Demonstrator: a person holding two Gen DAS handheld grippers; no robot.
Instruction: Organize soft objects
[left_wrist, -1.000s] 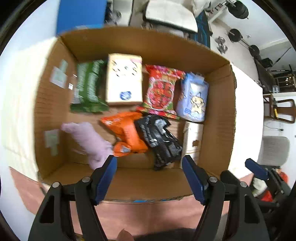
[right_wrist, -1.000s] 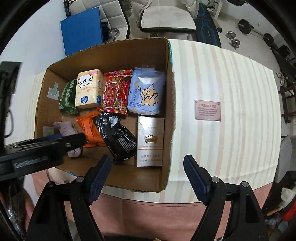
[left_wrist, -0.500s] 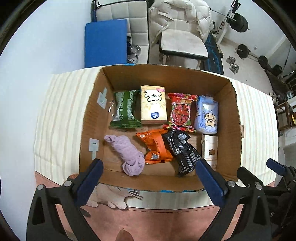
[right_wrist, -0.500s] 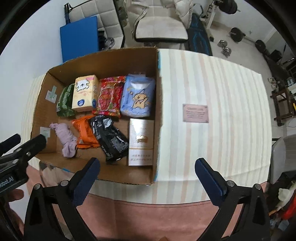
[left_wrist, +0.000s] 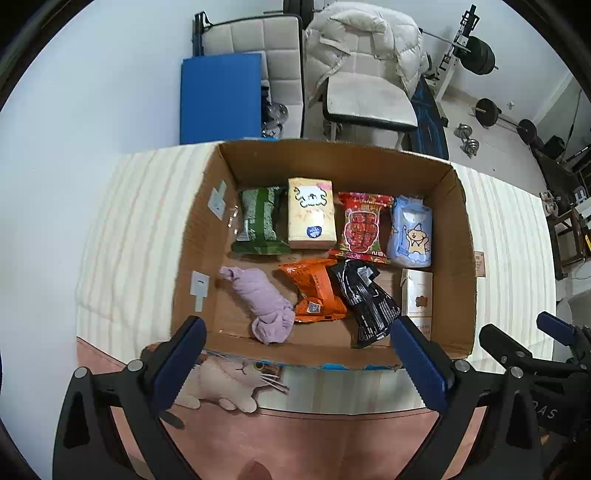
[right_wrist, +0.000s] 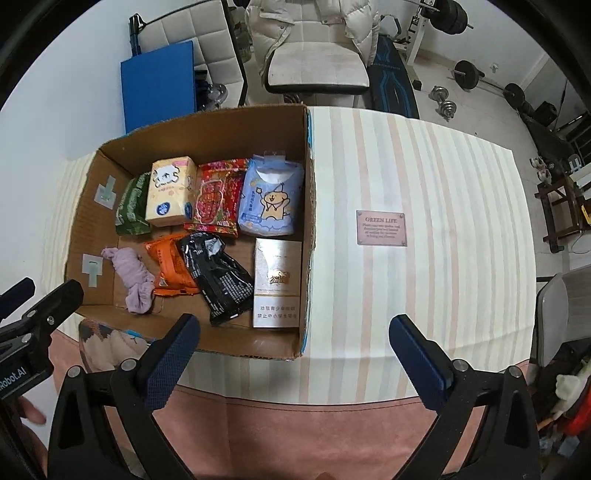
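Both grippers hang wide open, holding nothing. Left gripper (left_wrist: 297, 363) hovers above the box (left_wrist: 467, 236); right gripper (right_wrist: 295, 363) over the tablecloth (right_wrist: 424, 295).

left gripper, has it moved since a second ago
Yes. The left gripper has pulled back from the cardboard box, which now looks smaller and farther, and its jaws have opened wider.

This is a room in a home that doubles as a gym. At the upper right, barbells (left_wrist: 485, 55) and dumbbells (left_wrist: 467, 138) lie on the floor, while a puffy coat (left_wrist: 364, 40) drapes a padded chair (left_wrist: 369, 99) behind the striped-cloth table (right_wrist: 424, 166).
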